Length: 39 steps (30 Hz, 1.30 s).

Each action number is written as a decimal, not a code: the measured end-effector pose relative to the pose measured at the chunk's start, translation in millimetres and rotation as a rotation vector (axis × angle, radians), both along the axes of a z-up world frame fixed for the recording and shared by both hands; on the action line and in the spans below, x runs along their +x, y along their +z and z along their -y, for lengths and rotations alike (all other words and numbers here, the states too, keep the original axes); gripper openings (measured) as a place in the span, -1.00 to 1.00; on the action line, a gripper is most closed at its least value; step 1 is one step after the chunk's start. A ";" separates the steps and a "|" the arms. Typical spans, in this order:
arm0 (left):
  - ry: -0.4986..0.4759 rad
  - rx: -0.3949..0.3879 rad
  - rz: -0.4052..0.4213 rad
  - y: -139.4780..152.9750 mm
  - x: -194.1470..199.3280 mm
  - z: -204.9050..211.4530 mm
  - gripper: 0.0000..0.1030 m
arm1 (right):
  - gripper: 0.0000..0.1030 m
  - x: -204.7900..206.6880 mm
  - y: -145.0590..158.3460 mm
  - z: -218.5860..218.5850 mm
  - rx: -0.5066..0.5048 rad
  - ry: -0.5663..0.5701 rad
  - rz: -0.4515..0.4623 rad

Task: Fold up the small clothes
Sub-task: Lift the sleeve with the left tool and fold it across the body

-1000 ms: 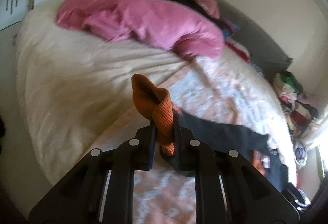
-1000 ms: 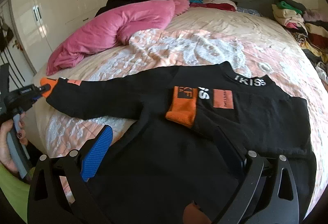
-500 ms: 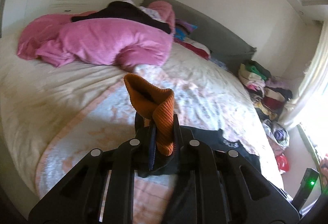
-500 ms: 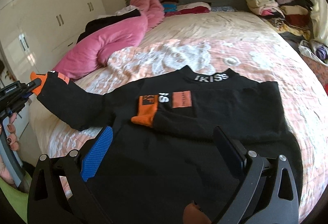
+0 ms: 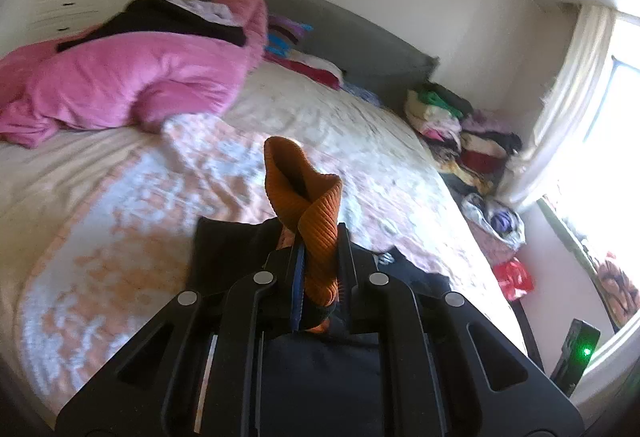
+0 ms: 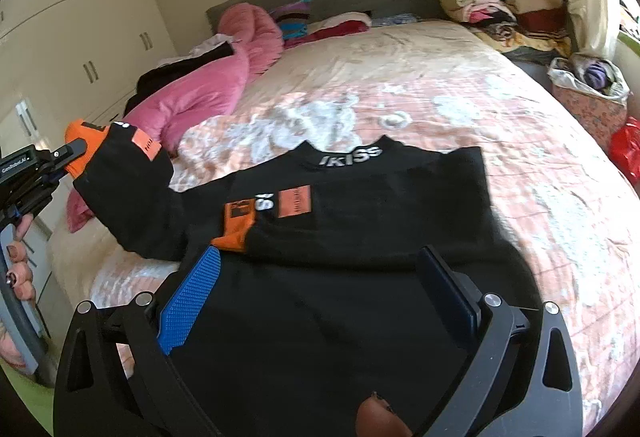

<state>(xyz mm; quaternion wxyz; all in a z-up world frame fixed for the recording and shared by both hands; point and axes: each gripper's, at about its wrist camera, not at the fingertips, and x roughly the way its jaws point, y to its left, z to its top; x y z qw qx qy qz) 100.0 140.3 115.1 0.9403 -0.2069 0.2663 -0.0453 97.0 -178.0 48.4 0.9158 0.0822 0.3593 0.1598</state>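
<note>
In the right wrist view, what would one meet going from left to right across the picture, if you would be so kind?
Left gripper clamping the orange cuff → lifted black sleeve → folded sleeve's orange cuff → IKISS collar → red bag.

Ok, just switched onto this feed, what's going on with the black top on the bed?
A person is folding a black sweater spread on the bed. The left gripper is shut on the orange cuff of one sleeve, holding it lifted off the bed at the sweater's left side. The other sleeve already lies folded across the chest, its orange cuff near the middle. The right gripper hovers open over the sweater's lower part, holding nothing.
</note>
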 end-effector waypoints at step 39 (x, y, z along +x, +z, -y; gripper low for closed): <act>-0.375 0.082 -0.222 -94.8 53.0 129.7 -0.45 | 0.90 23.3 -45.4 62.9 0.005 -0.172 -0.122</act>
